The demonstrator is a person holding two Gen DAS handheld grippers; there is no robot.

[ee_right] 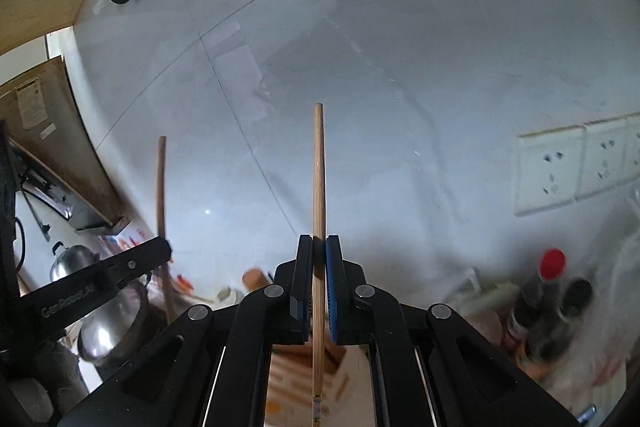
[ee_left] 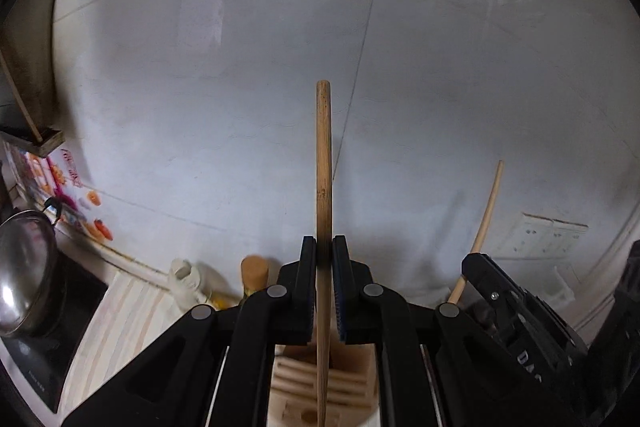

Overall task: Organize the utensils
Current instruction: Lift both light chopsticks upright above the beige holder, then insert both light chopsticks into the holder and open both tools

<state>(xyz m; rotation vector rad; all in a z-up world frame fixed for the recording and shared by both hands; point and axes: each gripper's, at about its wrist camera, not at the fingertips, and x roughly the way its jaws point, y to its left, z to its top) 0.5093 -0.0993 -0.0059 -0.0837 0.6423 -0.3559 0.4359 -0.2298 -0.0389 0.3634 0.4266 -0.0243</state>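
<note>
Chopsticks numbered two: one darker brown wooden chopstick (ee_left: pixel 323 163) stood clamped between the closed jaws of the left gripper (ee_left: pixel 323 247), and one paler, thinner wooden chopstick (ee_right: pixel 318 179) was pinched likewise in the right gripper (ee_right: pixel 319 247), both raised before the white tiled wall (ee_left: pixel 240 67). One slotted wooden holder (ee_left: pixel 296 387) sat below. Only the right view showed three wall sockets (ee_right: pixel 548 171) and one red-capped dark bottle (ee_right: pixel 536 291).

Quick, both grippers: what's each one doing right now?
Left gripper: shut on a thicker wooden stick.
Right gripper: shut on a thin wooden chopstick.
</note>
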